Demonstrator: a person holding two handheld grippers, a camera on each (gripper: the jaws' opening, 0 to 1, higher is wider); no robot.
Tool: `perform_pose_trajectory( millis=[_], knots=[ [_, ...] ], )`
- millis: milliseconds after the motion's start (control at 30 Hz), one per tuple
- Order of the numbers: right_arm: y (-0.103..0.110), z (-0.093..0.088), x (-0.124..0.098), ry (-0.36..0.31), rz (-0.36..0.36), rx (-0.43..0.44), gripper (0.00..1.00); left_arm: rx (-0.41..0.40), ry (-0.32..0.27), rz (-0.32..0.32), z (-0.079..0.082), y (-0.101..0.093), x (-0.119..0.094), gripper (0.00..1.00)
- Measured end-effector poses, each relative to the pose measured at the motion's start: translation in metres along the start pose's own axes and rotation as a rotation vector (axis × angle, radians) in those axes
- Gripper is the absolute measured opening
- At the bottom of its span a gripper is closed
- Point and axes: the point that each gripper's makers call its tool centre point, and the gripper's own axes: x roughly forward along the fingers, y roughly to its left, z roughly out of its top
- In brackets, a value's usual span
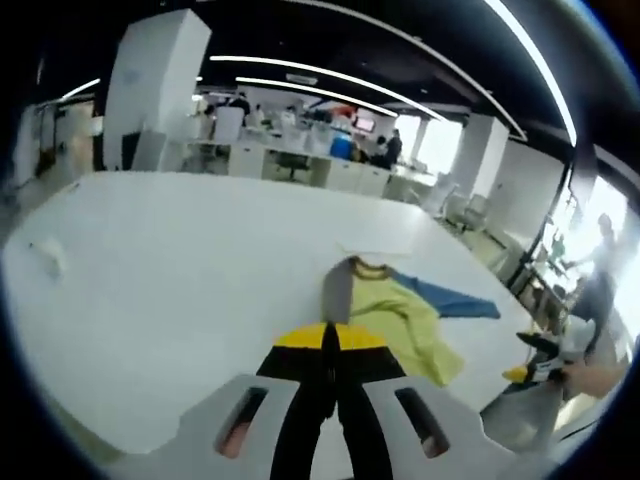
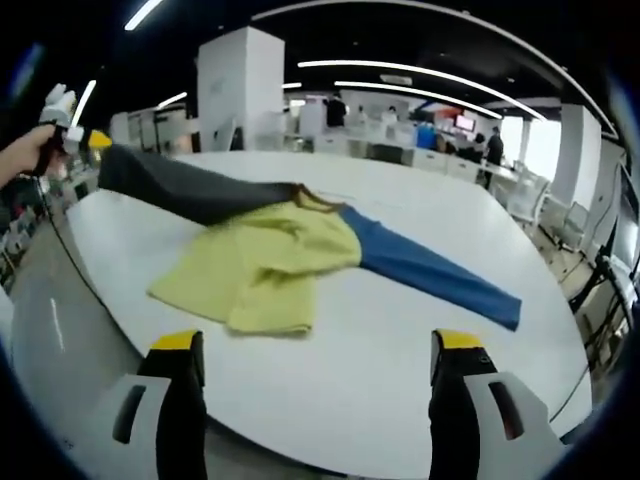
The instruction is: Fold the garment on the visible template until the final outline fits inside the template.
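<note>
Lying on the white counter (image 2: 420,360), the yellow long-sleeved garment with one grey and one blue sleeve (image 2: 270,262) sat rumpled, its blue sleeve stretched flat. My left gripper (image 1: 331,345) had its fingers pressed together on the grey sleeve's end, holding it raised. My right gripper (image 2: 320,360) hovered near the hem, fingers wide apart and holding nothing.

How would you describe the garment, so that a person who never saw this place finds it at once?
Find the large white table. The garment lies spread on it: a long-sleeved top with a yellow body, one blue sleeve and one dark grey sleeve. Nothing else there has three colours.
</note>
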Motion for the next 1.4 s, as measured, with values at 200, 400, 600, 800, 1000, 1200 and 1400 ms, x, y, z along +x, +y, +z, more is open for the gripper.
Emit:
perform_pose_trajectory(
  millis=[200,400,600,800,1000,1200,1400],
  knots=[
    [0.002,-0.003,0.001,0.019,0.007,-0.005,0.94,0.038,-0.023,-0.004,0.013,0.001,-0.002,0.0],
    [0.004,-0.011,0.004,0.057,0.012,-0.015,0.94,0.06,-0.031,0.012,0.023,0.01,-0.008,0.0],
    [0.006,-0.012,0.004,0.061,0.019,-0.029,0.94,0.085,-0.041,0.024,0.034,0.013,-0.012,0.0],
    [0.006,-0.011,0.004,0.061,0.018,-0.037,0.94,0.214,0.0,0.109,0.062,0.039,-0.018,0.0],
    [0.006,-0.011,0.004,0.061,0.018,-0.038,0.93,0.143,0.016,0.132,0.07,0.076,0.004,0.0],
    [0.005,-0.011,0.004,0.064,0.011,-0.036,0.93,0.116,0.076,0.136,0.069,0.096,0.029,0.0],
    [0.003,-0.011,0.003,0.061,0.0,-0.027,0.93,0.108,0.124,0.159,0.067,0.117,0.044,0.0]
  ],
)
